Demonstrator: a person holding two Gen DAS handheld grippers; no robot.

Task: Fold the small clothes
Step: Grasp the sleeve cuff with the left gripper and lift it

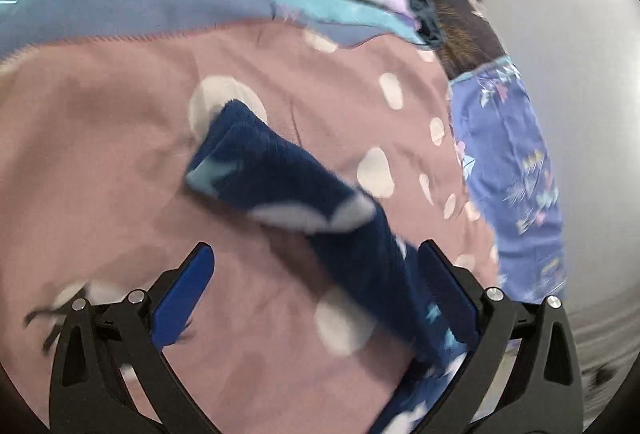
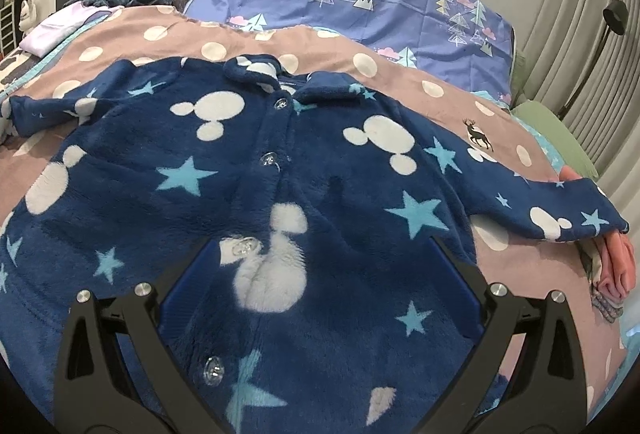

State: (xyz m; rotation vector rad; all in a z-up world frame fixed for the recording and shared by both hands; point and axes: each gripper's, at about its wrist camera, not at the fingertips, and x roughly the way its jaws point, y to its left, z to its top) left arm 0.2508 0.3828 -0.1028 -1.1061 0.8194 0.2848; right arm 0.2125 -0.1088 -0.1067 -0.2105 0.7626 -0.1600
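Fleece top [image 2: 280, 169] spread flat, spotted blanket [image 2: 360, 69]

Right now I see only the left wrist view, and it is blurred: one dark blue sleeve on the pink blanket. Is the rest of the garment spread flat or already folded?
Observer: Spread flat, front up; the jacket is not yet folded, both sleeves out.
Operator: Are the buttons closed?
Observer: The buttons look fastened up to the collar.
Operator: Where is the right tool?
Observer: The right tool is open, over the jacket's lower front.
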